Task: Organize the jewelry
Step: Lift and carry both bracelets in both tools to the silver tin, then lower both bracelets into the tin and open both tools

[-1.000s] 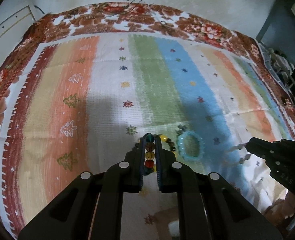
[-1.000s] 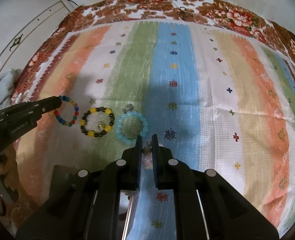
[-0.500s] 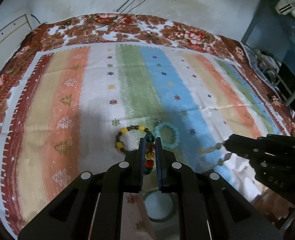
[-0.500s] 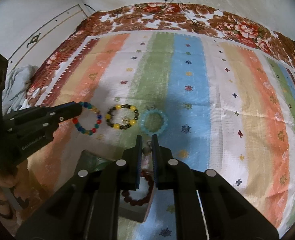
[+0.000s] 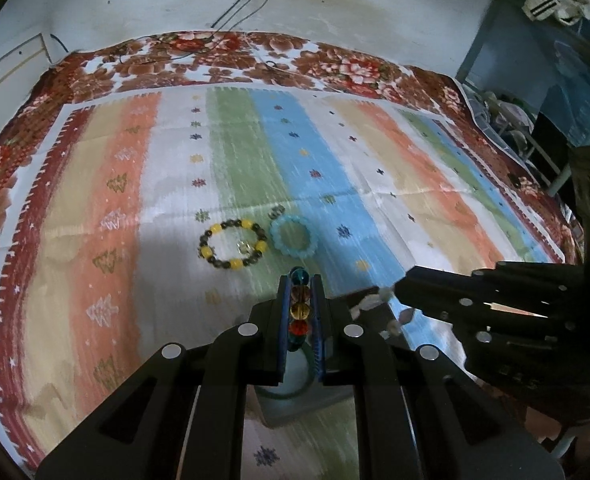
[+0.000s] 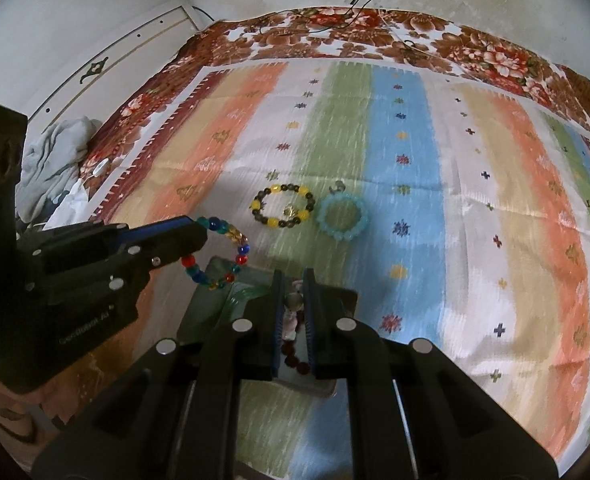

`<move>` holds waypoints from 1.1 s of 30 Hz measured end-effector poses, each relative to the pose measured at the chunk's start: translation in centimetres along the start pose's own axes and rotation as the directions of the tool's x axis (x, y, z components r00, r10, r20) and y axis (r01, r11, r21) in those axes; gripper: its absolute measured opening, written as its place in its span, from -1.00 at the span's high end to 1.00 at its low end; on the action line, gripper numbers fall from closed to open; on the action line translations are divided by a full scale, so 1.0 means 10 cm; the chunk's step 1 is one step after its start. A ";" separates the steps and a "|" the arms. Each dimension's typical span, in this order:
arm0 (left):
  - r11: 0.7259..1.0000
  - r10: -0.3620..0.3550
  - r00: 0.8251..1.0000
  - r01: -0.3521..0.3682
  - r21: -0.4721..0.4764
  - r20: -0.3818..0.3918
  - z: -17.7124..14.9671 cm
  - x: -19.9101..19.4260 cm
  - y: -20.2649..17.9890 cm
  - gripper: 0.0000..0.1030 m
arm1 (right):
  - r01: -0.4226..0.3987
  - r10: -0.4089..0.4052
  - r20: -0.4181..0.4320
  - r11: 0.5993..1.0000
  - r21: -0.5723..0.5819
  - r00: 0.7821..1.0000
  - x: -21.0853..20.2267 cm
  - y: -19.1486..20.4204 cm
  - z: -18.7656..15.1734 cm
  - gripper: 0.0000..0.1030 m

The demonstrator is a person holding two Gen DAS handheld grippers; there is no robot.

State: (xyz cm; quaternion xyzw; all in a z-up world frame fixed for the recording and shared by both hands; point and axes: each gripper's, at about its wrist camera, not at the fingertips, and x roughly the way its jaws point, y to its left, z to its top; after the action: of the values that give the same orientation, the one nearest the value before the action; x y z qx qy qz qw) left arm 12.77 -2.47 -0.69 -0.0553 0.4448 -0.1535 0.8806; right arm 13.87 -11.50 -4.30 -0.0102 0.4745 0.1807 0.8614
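Bracelets pinched in both closed grippers, multicolour (image 6: 215, 252) left (image 5: 300, 308) and pale (image 6: 293, 312) right (image 6: 293, 316), hang above the tray (image 6: 211, 300) and may collide or tangle there.

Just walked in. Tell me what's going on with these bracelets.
A person is sorting jewelry with two handheld grippers. The left gripper is shut on a multicolored bead bracelet, the right gripper on a pale bead bracelet; both hang over a grey box that holds a dark red bracelet. A yellow-and-dark bracelet and a light blue bracelet lie on the striped cloth.
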 end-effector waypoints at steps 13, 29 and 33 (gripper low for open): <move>1.000 -0.003 1.000 0.003 0.011 -0.019 -0.22 -0.03 -0.10 0.82 | 0.010 -0.010 -0.017 1.000 0.007 1.000 0.03 0.02 -0.15 0.79; 1.000 0.008 0.999 -0.008 0.005 -0.046 -0.22 0.05 -0.04 0.71 | 0.035 -0.034 -0.037 0.998 0.049 0.999 0.11 -0.12 -0.14 0.46; 1.000 0.023 0.998 -0.023 -0.010 -0.052 -0.21 0.07 0.03 0.68 | 0.048 -0.046 -0.040 0.997 0.056 0.998 0.12 -0.17 -0.13 0.44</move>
State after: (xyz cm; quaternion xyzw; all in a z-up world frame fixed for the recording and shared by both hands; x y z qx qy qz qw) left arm 11.60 -2.30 -2.54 -0.0509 0.4688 -0.1423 0.8703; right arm 13.92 -12.97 -6.29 -0.0002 0.4955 0.1465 0.8562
